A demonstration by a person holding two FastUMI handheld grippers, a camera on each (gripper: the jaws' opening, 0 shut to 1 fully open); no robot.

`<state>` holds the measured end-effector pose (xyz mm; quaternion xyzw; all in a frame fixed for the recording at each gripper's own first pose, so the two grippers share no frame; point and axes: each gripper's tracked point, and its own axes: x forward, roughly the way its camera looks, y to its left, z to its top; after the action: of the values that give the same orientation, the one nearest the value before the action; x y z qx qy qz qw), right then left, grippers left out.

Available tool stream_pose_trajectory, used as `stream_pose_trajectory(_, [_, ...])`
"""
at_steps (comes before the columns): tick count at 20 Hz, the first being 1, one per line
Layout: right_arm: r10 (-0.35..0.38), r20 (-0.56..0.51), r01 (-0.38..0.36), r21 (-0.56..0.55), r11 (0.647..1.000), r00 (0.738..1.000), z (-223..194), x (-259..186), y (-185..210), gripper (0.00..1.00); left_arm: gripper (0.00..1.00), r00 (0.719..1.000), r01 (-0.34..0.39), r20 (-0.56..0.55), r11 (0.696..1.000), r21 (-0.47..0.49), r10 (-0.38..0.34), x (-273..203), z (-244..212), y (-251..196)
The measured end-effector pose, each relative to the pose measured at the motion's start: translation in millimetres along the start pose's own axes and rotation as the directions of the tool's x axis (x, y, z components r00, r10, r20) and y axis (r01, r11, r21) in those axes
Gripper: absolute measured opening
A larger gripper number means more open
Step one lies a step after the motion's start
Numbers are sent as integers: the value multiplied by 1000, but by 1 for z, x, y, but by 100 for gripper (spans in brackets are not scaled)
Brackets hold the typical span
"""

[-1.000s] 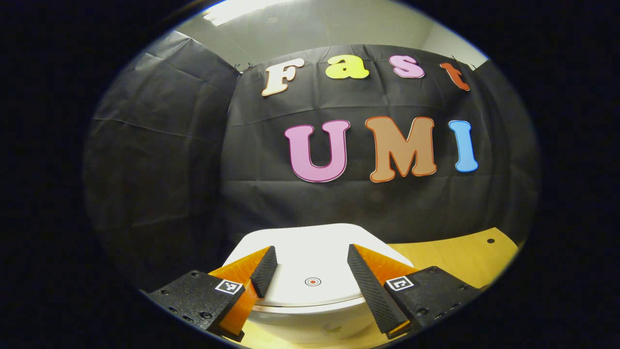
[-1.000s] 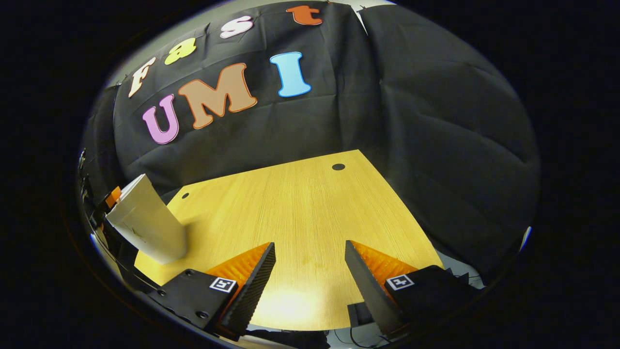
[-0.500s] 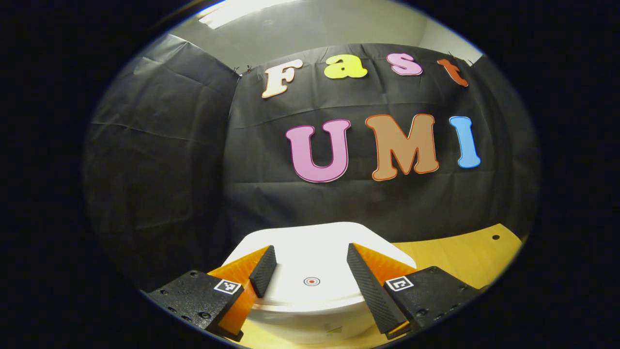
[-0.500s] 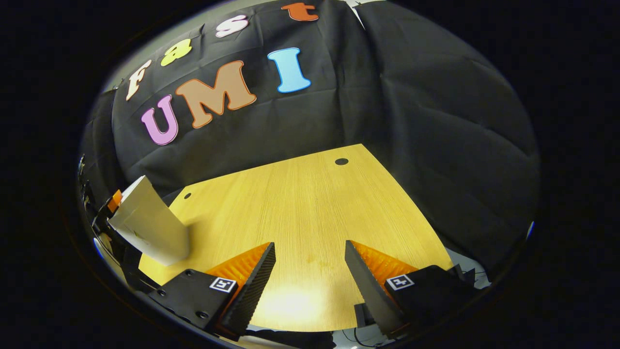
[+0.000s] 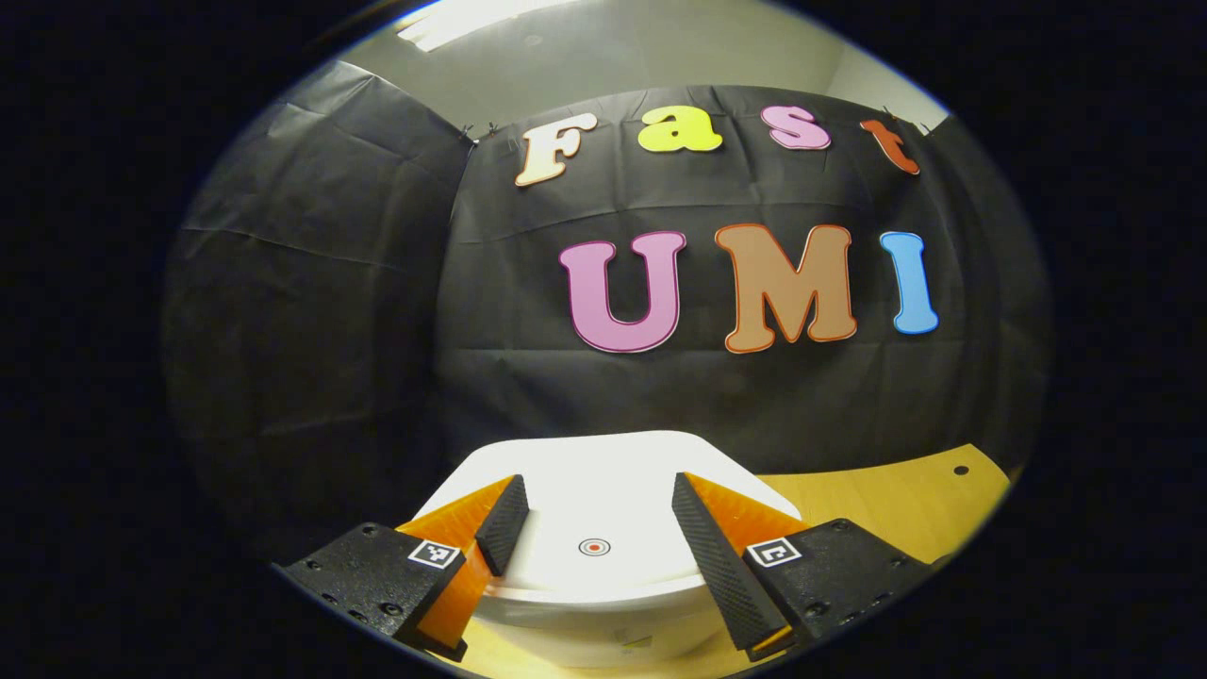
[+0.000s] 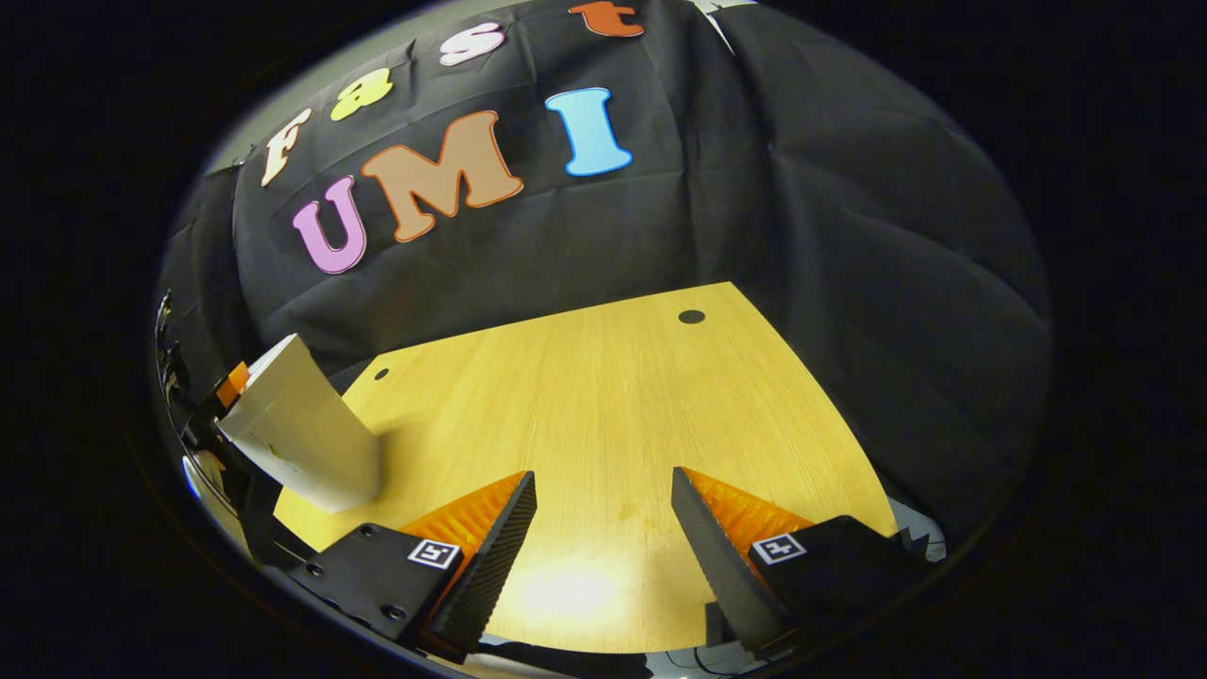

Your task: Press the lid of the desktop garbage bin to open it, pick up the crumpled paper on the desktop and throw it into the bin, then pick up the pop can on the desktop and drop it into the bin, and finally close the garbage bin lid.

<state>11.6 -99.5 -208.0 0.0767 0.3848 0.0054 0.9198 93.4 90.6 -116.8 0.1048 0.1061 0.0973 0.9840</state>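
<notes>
Over the white garbage bin [image 5: 603,604] the left gripper [image 5: 592,509] is hovering, fingers spread, lid [image 5: 594,528] sitting closed (contents hidden). Right gripper [image 6: 602,523] is hanging wide open above the wooden desktop [image 6: 603,396], the bin [image 6: 302,438] standing near its left edge.

The left gripper view sits low and very close over the white bin [image 5: 603,528], facing level toward the booth's back wall. The right gripper view looks from higher, tilted down across the wooden desktop [image 6: 603,396], farther back, with the bin [image 6: 302,438] at its left edge. Both share bin, desktop and back wall
</notes>
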Motion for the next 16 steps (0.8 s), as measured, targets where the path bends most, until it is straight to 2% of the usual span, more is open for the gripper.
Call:
stream_pose_trajectory(4, [15, 10, -15, -31, 999, 1000, 9, -3, 7, 96, 94, 1000, 7, -27, 1000, -8, -7, 2, 0, 0])
stream_pose_trajectory(9, [44, 30, -42, -61, 997, 999, 14, -10, 24, 96, 93, 999, 7, -35, 989, -148, -12, -1, 13, 4])
stream_pose_trajectory(11, [51, 55, -47, -76, 996, 997, 21, -13, 32, 96, 94, 999, 13, 47, 991, -131, -7, -9, 41, 9])
stream_pose_trajectory(14, [82, 110, -73, -82, 994, 991, 34, -20, 50, 96, 93, 987, 76, 148, 996, -49, -68, -26, 86, -3])
stream_pose_trajectory(16, [105, 144, -94, -81, 992, 984, 44, -24, 62, 96, 93, 978, 97, 191, 995, -37, -88, -42, 104, -4])
